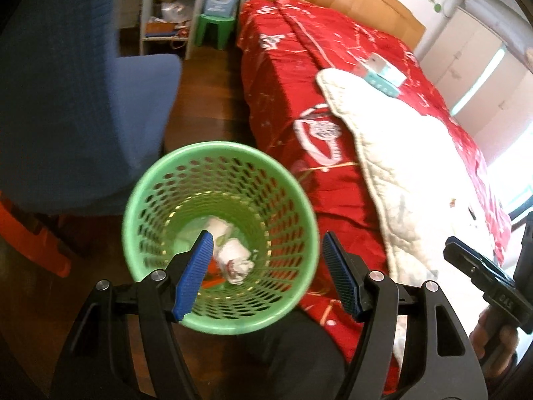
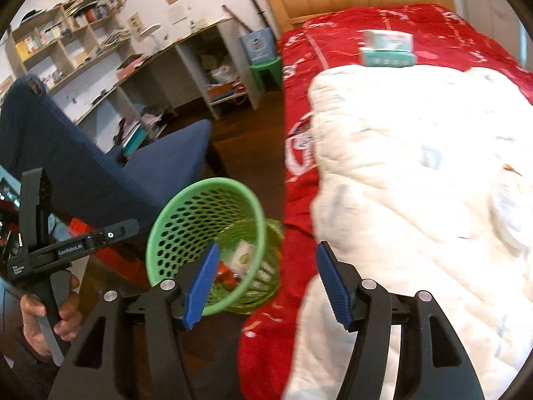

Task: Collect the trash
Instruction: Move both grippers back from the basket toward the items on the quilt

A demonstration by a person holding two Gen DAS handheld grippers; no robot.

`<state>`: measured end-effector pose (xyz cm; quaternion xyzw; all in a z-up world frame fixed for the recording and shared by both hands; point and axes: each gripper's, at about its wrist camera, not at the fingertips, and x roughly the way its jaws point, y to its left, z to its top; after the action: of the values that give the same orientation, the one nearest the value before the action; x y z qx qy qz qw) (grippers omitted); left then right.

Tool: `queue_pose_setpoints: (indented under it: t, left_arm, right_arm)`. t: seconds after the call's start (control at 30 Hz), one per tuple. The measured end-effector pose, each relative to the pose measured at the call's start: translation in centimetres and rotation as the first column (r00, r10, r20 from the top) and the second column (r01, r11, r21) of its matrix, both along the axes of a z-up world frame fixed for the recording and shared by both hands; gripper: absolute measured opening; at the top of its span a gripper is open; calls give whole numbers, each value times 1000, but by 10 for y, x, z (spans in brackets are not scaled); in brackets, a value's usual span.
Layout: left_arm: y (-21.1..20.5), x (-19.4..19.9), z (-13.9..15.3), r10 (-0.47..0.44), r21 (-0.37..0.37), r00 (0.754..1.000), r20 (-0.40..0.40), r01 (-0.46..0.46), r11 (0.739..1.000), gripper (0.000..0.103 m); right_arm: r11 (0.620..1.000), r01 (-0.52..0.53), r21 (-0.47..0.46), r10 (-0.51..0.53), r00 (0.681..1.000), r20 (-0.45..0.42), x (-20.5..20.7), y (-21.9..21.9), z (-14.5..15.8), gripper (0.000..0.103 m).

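Note:
A green perforated waste basket (image 1: 156, 180) stands on the wooden floor beside the bed; it also shows in the right wrist view (image 2: 173, 206). Crumpled white tissues (image 1: 233, 263) and wrappers (image 2: 245, 256) lie in its bottom. My left gripper (image 1: 268, 273) is open and empty, held right above the basket's mouth. My right gripper (image 2: 266, 280) is open and empty, between the basket and the bed edge. A teal tissue box (image 2: 388, 50) sits far up the bed; it also shows in the left wrist view (image 1: 383, 73).
The bed has a red quilt (image 1: 283, 76) and a white blanket (image 2: 416, 166) on it. A blue chair (image 1: 83, 100) stands left of the basket. A green stool (image 1: 215, 30) and white shelves (image 2: 200, 66) stand by the far wall.

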<state>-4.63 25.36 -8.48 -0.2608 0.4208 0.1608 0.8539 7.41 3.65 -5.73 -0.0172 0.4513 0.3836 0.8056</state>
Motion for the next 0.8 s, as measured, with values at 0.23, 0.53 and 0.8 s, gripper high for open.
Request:
queue_pose_setpoints:
  t: [0.23,0.53,0.8]
  left_arm:
    - [-35,29,9,-85,10,996,7,85,996,67]
    - [-80,67,17,-192,13,981,10,192,981,67]
    - [-115,94,16,-262,12,965,0,262,965,67]
  right_arm:
    - [994,111,-14,-110,994,16,11,-61,4,61]
    - [961,277,-19,-277,960,42,29,-143,11,61]
    - [901,433,-21,-431,900,63,53,-222,14,61]
